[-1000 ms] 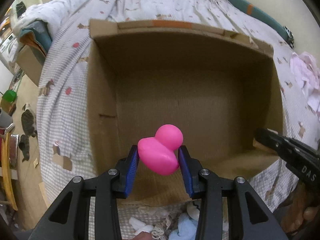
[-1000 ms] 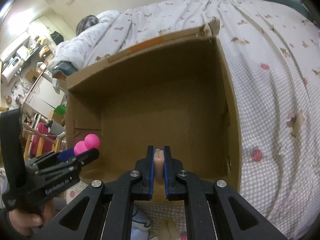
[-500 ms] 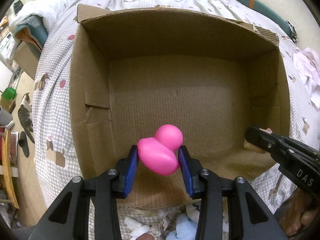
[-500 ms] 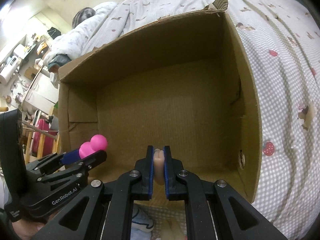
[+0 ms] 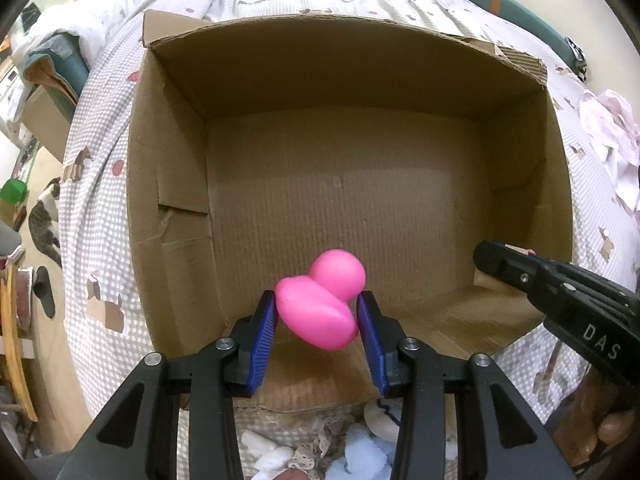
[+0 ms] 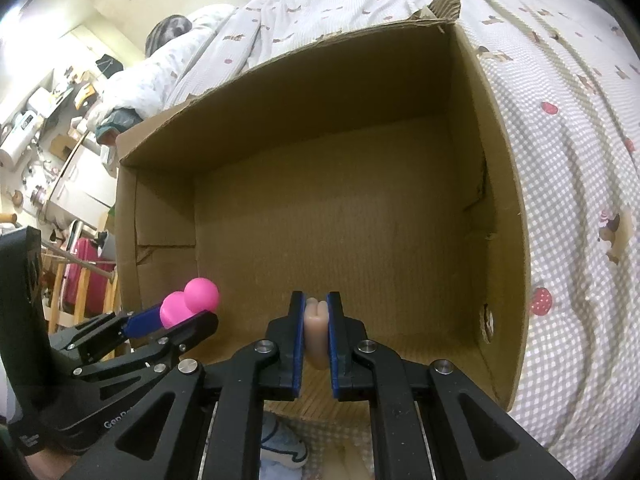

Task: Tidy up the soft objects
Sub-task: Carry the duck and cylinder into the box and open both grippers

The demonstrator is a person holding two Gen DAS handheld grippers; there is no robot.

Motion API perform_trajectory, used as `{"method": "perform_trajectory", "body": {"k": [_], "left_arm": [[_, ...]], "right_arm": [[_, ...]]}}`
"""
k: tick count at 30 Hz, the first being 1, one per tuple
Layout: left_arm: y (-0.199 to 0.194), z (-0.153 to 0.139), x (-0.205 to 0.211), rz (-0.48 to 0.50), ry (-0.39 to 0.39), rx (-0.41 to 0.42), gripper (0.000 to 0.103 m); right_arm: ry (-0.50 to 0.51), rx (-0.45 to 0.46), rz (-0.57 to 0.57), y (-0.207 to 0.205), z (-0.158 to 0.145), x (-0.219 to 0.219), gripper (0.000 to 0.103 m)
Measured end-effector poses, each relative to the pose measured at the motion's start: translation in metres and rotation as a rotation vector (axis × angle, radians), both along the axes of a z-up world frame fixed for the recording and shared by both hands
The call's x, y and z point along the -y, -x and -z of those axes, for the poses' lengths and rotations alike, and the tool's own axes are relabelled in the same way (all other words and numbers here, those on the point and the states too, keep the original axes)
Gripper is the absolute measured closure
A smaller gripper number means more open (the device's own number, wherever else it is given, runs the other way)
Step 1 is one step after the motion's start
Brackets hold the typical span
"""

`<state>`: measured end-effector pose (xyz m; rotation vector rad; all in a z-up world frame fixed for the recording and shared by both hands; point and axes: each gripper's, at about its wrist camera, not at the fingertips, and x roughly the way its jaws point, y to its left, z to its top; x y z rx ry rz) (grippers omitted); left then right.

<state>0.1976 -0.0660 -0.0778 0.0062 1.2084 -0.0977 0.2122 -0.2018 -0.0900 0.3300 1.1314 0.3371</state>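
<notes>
While both grippers hang over the open cardboard box, each has its cargo pinched and ready. The left gripper is clamped on a pink rubber duck, blue pads squeezing its body, held above the box's near-left floor, just inside the near wall. The right gripper has its jaws almost together, nipping a small beige soft toy, poised over the near edge of the box, to the duck's right. Nothing lies on the box floor as far as I can see; more soft things, pale blue and white, wait on the checked bedspread just outside the near wall.

So this looks like the drop. Best play, I'd say: lower each piece well inside the walls before letting go, because a duck released from height may bounce on bare cardboard. Open one pair of jaws at a time, keep them clear of the near rim, and set the two toys apart so later pieces have room.
</notes>
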Motion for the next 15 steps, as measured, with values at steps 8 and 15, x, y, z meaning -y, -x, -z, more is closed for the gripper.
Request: {"method": "perform_trajectory", "body": {"k": [8, 15], "left_arm": [[0.002, -0.010, 0.004, 0.024, -0.001, 0.040, 0.033], [0.002, -0.018, 0.001, 0.017, -0.004, 0.081, 0.013]], "right_arm": [[0.014, 0.039, 0.020, 0.004, -0.008, 0.004, 0.087], [0.015, 0.114, 0.048, 0.006, -0.024, 0.011, 0.057]]}}
